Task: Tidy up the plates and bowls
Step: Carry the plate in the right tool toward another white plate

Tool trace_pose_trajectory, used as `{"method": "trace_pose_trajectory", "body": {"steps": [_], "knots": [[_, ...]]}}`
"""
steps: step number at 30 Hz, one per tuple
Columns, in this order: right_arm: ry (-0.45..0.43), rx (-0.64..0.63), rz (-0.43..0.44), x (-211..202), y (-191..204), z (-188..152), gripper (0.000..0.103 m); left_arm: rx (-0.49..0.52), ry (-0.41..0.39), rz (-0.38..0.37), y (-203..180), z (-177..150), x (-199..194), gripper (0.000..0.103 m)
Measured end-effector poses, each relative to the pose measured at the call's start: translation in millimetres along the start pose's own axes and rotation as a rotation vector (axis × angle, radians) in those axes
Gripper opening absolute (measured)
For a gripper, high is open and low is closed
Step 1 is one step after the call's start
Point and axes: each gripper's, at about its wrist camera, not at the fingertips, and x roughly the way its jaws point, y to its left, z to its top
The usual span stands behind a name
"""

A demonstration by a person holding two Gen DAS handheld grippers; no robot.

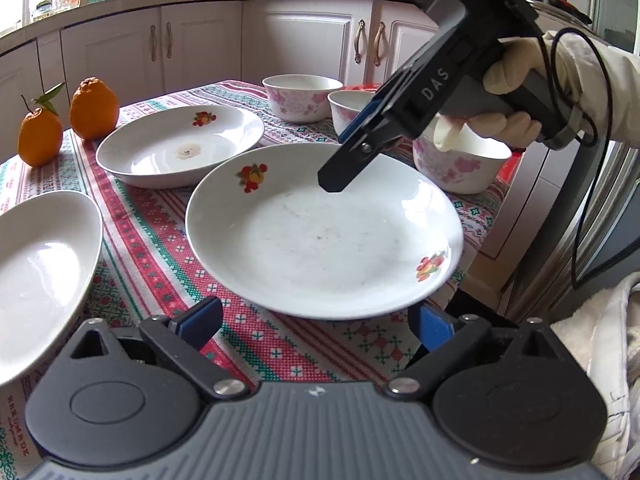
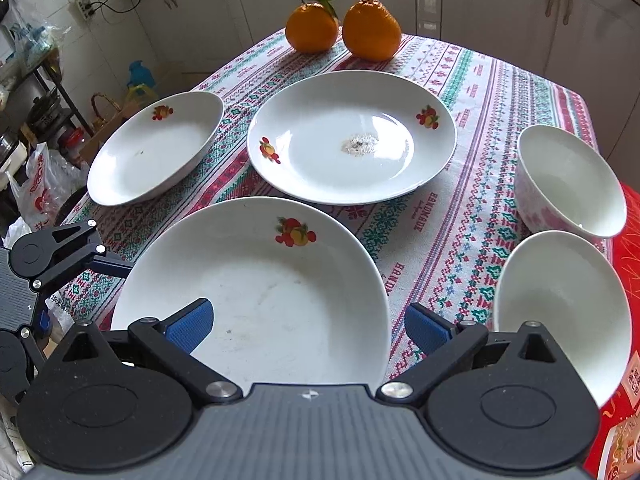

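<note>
Bright daylight, sharp, fisheye-curved edges

Lettering on gripper and tablecloth
"DAS" runs in white along the black right gripper; the woven tablecloth carries "HANDMADE" printed beside its patterned bands, near the bowls

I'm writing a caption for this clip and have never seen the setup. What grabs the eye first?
Three white plates with fruit motifs dominate the patterned tablecloth, the nearest plate lying just ahead of the open right claw. Two oranges sit at the table's far edge in the right wrist view. In the left wrist view, the right claw hovers over that plate's rim, with pink-flowered bowls behind.
</note>
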Motion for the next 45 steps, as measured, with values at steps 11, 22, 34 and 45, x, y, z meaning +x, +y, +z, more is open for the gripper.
{"method": "trace_pose_trajectory", "body": {"steps": [11,22,34,45], "knots": [[0.042,-0.010,0.027,10.6,-5.3,6.7,0.085,0.017,0.003,-0.032,-2.5,2.6,4.0,0.090],[0.074,-0.008,0.072,12.6,-14.9,11.4,0.076,0.024,0.009,-0.026,-3.5,2.6,4.1,0.087],[0.097,0.030,0.118,17.7,-23.7,14.0,0.073,0.034,0.010,-0.017,-4.5,2.4,4.6,0.086],[0.068,0.028,0.136,10.3,-18.8,18.5,0.073,0.007,0.008,-0.011,-2.3,3.0,-2.9,0.085]]}}
